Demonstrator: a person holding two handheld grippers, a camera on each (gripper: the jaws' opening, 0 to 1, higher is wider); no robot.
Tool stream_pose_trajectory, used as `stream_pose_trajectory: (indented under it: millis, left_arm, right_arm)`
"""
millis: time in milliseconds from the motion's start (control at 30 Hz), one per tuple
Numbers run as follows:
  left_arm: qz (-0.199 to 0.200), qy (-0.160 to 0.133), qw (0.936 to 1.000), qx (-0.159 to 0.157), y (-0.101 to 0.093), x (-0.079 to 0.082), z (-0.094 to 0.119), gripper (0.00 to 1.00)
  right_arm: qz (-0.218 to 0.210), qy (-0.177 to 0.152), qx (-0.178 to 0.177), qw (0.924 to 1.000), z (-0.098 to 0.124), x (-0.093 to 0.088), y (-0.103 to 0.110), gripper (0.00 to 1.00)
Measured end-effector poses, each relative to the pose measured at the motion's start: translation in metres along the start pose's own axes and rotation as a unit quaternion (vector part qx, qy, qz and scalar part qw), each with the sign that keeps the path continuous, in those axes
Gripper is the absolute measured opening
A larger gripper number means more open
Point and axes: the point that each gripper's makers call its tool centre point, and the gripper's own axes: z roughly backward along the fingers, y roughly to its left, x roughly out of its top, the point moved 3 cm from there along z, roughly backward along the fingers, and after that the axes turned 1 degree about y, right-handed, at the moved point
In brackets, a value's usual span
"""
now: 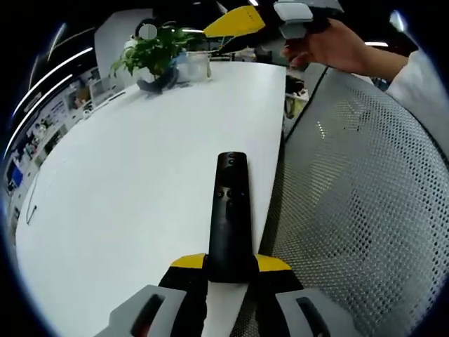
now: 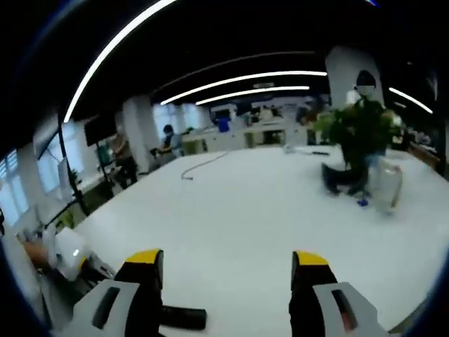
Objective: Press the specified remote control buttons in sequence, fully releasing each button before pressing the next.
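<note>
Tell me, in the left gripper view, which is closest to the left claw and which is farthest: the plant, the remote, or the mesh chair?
1. The remote: held in the left claw, sticking out over the white table.
2. The mesh chair: just right of the table edge.
3. The plant: at the table's far end, upper left of the view.

A black remote (image 1: 230, 219) is lying near the white tabletop's (image 1: 133, 189) right edge. Yellow tips are capping the grey left gripper (image 1: 231, 265) and right gripper (image 2: 228, 270). A green plant (image 1: 156, 50) is showing at the far edge.
</note>
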Motion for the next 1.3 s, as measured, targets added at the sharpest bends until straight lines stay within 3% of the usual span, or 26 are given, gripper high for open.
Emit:
stream_pose_trajectory:
  millis: [200, 267, 333, 433, 733, 1300]
  left_arm:
    - [-0.016, 0.005, 0.9998, 0.011, 0.007, 0.002, 0.001, 0.23]
    - [-0.019, 0.004, 0.9997, 0.014, 0.012, 0.003, 0.001, 0.23]
    - [-0.017, 0.005, 0.9998, 0.011, 0.016, 0.003, 0.000, 0.23]
    - [-0.023, 0.009, 0.9997, 0.007, 0.021, 0.004, 0.000, 0.23]
    - [-0.039, 0.018, 0.9991, 0.003, 0.045, 0.008, 0.001, 0.23]
    - [-0.072, 0.032, 0.9964, 0.032, 0.142, 0.034, -0.001, 0.23]
  right_arm:
    - [0.019, -0.015, -0.049, 0.9985, 0.006, 0.002, -0.011, 0.99]
    - [0.035, -0.033, -0.077, 0.9958, 0.008, 0.005, -0.020, 0.98]
    - [0.023, -0.032, -0.099, 0.9943, 0.009, 0.002, -0.027, 0.99]
    - [0.025, -0.053, -0.106, 0.9927, 0.013, 0.008, -0.029, 0.99]
    - [0.038, -0.040, -0.112, 0.9921, 0.010, 0.005, -0.029, 0.98]
    - [0.064, -0.007, -0.119, 0.9908, 0.006, -0.006, -0.028, 0.96]
